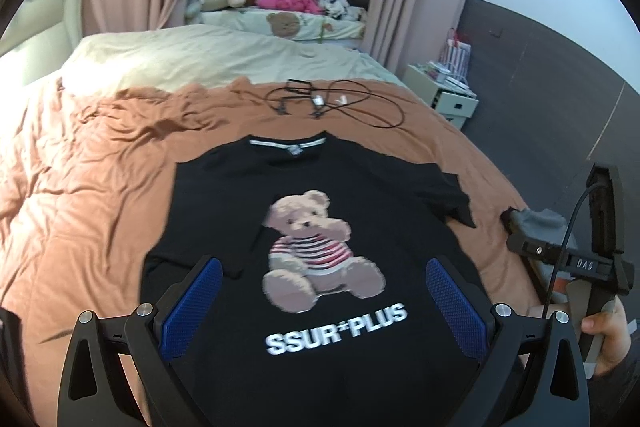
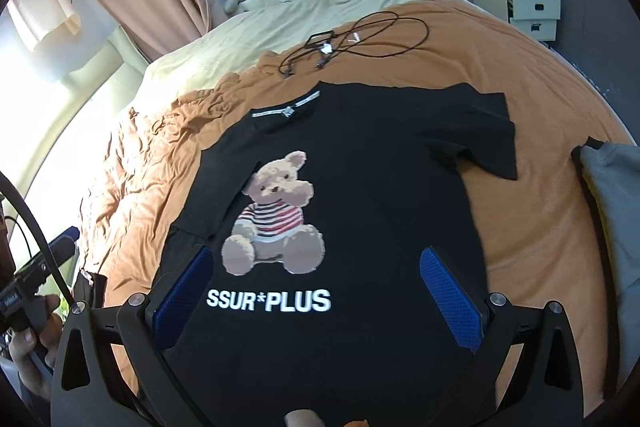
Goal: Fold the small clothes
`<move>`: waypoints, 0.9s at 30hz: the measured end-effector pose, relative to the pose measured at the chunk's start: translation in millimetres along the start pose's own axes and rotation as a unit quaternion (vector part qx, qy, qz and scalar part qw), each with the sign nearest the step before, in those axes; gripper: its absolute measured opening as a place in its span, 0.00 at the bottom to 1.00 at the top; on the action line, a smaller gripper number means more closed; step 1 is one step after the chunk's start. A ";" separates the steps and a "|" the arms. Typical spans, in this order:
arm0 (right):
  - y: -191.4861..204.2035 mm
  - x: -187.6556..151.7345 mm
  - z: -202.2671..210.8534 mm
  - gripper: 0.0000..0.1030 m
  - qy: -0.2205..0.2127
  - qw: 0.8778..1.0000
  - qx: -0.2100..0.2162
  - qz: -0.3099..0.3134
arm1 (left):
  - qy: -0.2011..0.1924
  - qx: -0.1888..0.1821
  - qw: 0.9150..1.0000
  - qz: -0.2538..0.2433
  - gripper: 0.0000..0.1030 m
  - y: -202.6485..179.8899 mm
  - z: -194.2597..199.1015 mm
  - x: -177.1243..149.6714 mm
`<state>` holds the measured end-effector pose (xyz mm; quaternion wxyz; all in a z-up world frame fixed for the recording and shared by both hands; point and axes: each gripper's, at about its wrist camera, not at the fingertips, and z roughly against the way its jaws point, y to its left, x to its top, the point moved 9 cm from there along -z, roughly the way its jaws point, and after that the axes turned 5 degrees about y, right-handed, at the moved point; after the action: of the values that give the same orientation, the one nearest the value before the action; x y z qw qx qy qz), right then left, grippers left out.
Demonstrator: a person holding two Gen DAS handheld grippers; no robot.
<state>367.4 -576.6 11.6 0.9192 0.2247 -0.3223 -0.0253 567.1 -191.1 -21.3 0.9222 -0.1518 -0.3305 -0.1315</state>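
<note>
Left wrist view: one black T-shirt lies flat, front up, on the wrinkled orange bedspread, one bear print above white block lettering; the left gripper hovers over it, two blue textured pads spread wide, holding nothing. Right wrist view: same single shirt, one short sleeve spread out, one black cable looped beyond the collar; the right gripper likewise gapes, empty.
</note>
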 end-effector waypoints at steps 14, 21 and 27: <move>-76.3 32.2 20.7 1.00 -0.038 0.998 -0.014 -0.043 | 0.011 -0.033 0.999 -0.010 0.99 -55.9 -43.9 32.6; -106.9 49.8 -0.8 1.00 -0.042 0.998 -0.037 -0.035 | 0.016 -0.039 0.999 -0.021 0.97 -73.6 -74.6 50.6; -131.9 73.0 -32.7 1.00 -0.034 0.997 -0.029 -0.055 | 0.031 -0.045 0.998 -0.017 0.90 -80.3 -114.5 65.3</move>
<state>457.9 -695.9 -25.2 0.9112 0.2145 -0.3394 -0.0927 653.5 -316.2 -47.6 0.9221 -0.1831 -0.2976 -0.1664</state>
